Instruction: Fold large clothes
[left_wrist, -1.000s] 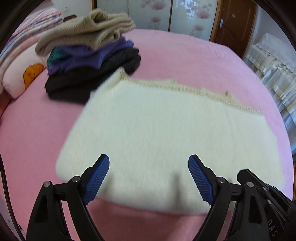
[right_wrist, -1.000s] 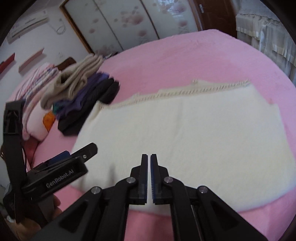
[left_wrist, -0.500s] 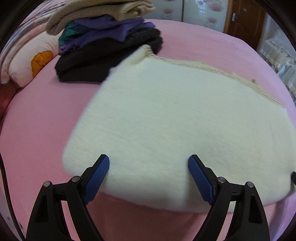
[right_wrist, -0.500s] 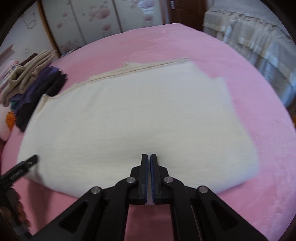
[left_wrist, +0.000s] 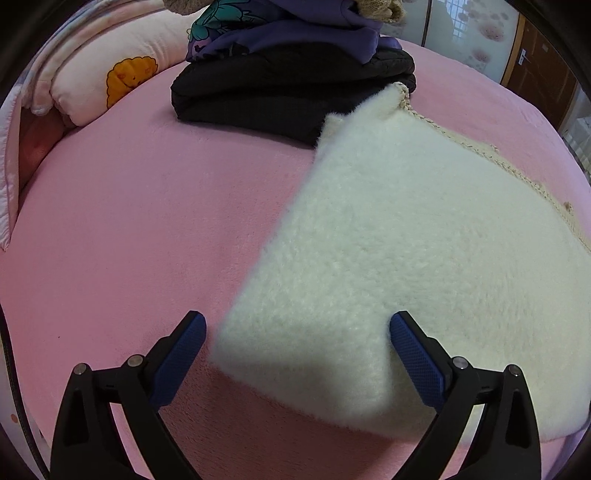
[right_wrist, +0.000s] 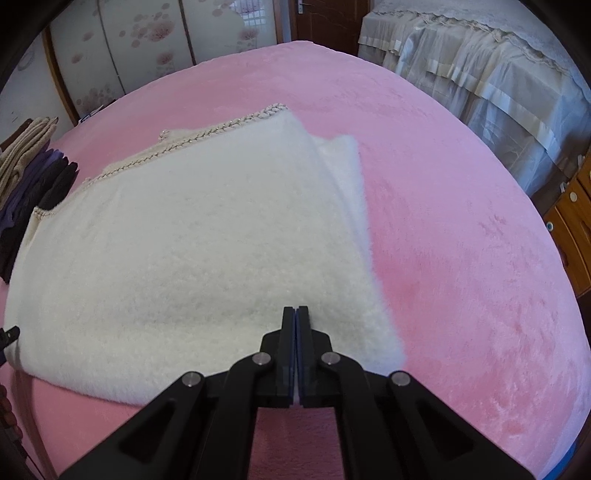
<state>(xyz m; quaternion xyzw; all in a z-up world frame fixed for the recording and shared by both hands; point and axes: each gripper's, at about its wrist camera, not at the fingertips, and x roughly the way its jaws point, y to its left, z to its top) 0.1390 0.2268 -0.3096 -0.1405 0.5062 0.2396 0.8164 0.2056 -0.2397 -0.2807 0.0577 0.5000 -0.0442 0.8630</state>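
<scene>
Nearest in the left wrist view, the left gripper (left_wrist: 297, 338) has its blue-padded jaws spread wide and still opening, straddling the near left corner of the folded cream fleece garment (left_wrist: 424, 266) without the pads pressing on it. In the right wrist view, the right gripper (right_wrist: 296, 325) is fully closed, its two fingers pressed flat together with nothing visibly caught between them, their tips over the near right edge of the same garment (right_wrist: 192, 251). The garment lies flat on a pink plush bedspread (left_wrist: 129, 229) that covers the whole bed and fills most of both views; its pile shows faint brush marks on the right side (right_wrist: 461, 240). A braided trim (right_wrist: 218, 129) runs along the garment's far edge, and an under-layer shows along its right side. Beyond the garment's far left corner, touching it, sits a stack of folded clothes (left_wrist: 295, 85): black at the bottom, purple above, beige knit on top. Left of the stack lies a pale pillow with an orange cartoon print (left_wrist: 125, 79). Farther off, sliding wardrobe doors with pink flower patterns (right_wrist: 129, 48) line the back wall, with a brown wooden door (right_wrist: 325, 18) beside them. To the right stands furniture draped in a pale lace-edged cover (right_wrist: 480, 74), and a wooden cabinet with round knobs (right_wrist: 572, 221) at the right rim.
</scene>
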